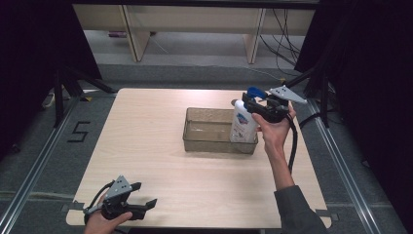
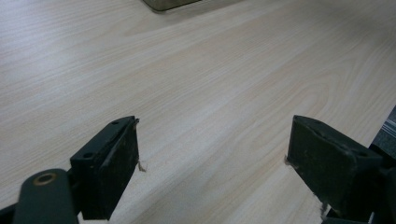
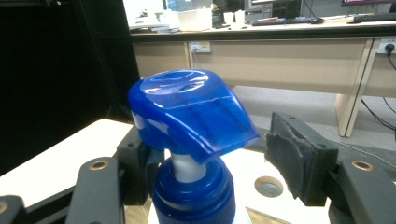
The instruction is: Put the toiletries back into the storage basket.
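High view: the right claw point(image 1: 254, 103) is at the neck of the bottle point(image 1: 242, 124), which stands in the bin point(image 1: 195, 139) on the tabletop point(image 1: 146, 146).

Left gripper view: the left claw point(image 2: 212, 163) is open, empty.

Right gripper view: jaws flank the pump point(image 3: 189, 109), apparently not clamped. Judged step: placing or lifting the bottle; next, settle the grip.

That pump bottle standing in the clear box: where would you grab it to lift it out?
Probably at the neck, just under the blue pump head. The bottle stands upright in the right end of the clear bin, whose walls hide its lower body, so come in level above the rim. The right gripper already has a jaw either side of the blue collar.
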Action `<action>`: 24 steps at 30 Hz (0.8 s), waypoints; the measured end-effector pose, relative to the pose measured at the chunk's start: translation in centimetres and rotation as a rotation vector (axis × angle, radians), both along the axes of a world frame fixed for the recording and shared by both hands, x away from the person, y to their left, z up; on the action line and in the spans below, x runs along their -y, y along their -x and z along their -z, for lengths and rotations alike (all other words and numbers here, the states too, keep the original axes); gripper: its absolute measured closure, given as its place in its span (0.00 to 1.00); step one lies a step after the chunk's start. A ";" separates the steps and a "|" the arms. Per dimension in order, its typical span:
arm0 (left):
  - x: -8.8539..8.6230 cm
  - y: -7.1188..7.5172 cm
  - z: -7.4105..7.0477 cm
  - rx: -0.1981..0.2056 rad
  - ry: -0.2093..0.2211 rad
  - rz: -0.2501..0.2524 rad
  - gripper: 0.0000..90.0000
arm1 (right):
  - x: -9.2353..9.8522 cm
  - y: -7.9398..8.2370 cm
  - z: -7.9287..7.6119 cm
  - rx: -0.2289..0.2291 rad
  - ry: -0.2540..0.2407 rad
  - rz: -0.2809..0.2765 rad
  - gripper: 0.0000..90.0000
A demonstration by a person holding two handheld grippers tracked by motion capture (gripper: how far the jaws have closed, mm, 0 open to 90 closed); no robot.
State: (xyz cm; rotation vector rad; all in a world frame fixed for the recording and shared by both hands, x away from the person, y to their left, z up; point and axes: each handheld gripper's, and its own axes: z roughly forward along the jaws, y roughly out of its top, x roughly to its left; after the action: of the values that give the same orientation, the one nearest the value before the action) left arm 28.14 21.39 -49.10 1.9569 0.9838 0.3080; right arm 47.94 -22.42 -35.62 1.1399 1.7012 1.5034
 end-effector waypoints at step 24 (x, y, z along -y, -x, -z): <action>0.0 0.0 0.0 0.003 0.003 0.005 0.18 | 0.8 1.6 0.5 -0.039 -0.053 -0.012 0.27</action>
State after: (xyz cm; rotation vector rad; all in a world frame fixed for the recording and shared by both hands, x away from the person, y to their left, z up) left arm 28.18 21.43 -49.07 1.9557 0.9770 0.3061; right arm 46.38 -23.25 -36.16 1.1954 1.7061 1.5514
